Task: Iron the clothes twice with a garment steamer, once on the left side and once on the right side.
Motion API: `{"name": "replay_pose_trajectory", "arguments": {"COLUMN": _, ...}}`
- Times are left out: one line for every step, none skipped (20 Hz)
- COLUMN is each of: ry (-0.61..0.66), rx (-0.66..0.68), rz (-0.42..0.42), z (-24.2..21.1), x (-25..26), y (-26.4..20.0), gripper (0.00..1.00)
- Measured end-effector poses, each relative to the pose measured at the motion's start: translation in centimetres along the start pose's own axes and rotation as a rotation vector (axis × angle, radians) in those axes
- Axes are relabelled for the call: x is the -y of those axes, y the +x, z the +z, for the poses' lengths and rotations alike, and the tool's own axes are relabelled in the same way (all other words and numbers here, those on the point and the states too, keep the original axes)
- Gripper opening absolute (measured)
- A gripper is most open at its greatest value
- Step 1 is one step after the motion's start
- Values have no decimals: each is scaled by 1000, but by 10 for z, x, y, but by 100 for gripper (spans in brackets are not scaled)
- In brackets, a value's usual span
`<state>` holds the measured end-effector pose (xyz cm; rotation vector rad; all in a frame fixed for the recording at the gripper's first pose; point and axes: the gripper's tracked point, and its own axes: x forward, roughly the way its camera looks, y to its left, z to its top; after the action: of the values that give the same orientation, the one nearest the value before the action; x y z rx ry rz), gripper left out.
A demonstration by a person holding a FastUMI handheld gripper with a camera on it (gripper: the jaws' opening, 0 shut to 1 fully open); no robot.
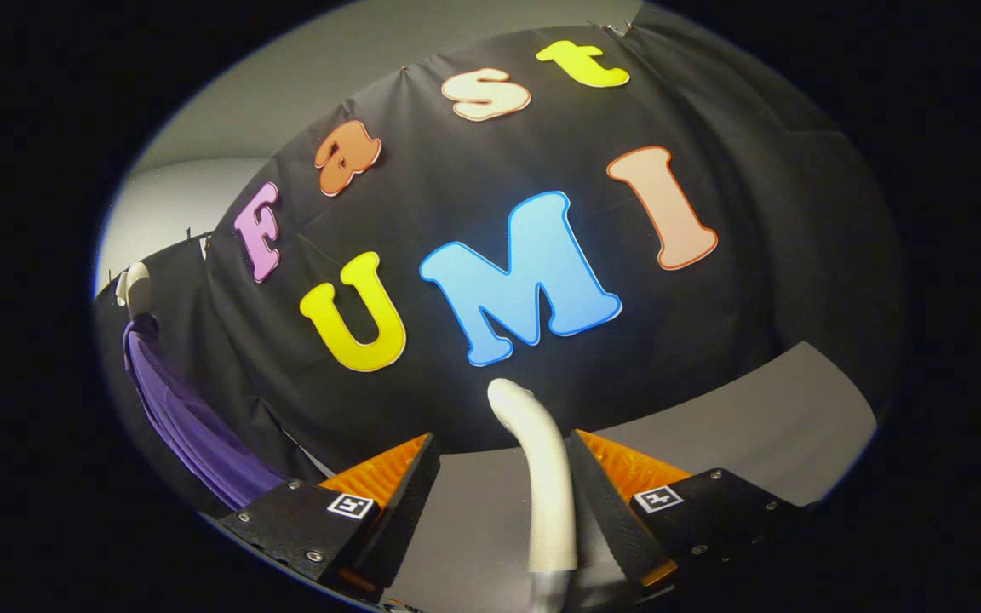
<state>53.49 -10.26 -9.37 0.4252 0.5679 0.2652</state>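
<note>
A white garment steamer (544, 485) stands upright between my fingers, its curved top rising just past the fingertips. It lies against the right finger, and a wide gap separates it from the left finger. My gripper (503, 438) is open. A purple garment (188, 417) hangs far off to the left of the left finger, on a white hanger (134, 285) against the black cloth wall.
A grey tabletop (763, 417) runs under and beyond the fingers up to the black cloth wall (473, 153). A pale grey room wall (286, 94) shows above and left of the cloth.
</note>
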Motion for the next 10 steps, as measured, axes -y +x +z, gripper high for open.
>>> {"name": "replay_pose_trajectory", "arguments": {"ry": 15, "rx": -26, "rz": -3, "z": -6, "x": 5, "y": 9, "gripper": 94}}
{"name": "replay_pose_trajectory", "arguments": {"ry": 29, "rx": -55, "rz": -9, "z": -10, "x": 11, "y": 18, "gripper": 93}}
{"name": "replay_pose_trajectory", "arguments": {"ry": 44, "rx": -84, "rz": -12, "z": -16, "x": 18, "y": 27, "gripper": 93}}
{"name": "replay_pose_trajectory", "arguments": {"ry": 61, "rx": -110, "rz": -14, "z": -23, "x": 24, "y": 35, "gripper": 93}}
{"name": "replay_pose_trajectory", "arguments": {"ry": 78, "rx": -133, "rz": -17, "z": -27, "x": 29, "y": 41, "gripper": 93}}
{"name": "replay_pose_trajectory", "arguments": {"ry": 95, "rx": -149, "rz": -11, "z": -30, "x": 32, "y": 46, "gripper": 94}}
{"name": "replay_pose_trajectory", "arguments": {"ry": 127, "rx": -174, "rz": 6, "z": -35, "x": 32, "y": 50, "gripper": 93}}
{"name": "replay_pose_trajectory", "arguments": {"ry": 162, "rx": -200, "rz": 27, "z": -40, "x": 29, "y": 52, "gripper": 93}}
{"name": "replay_pose_trajectory", "arguments": {"ry": 190, "rx": -222, "rz": 48, "z": -44, "x": 28, "y": 55, "gripper": 93}}
{"name": "replay_pose_trajectory", "arguments": {"ry": 214, "rx": -248, "rz": 65, "z": -51, "x": 28, "y": 57, "gripper": 92}}
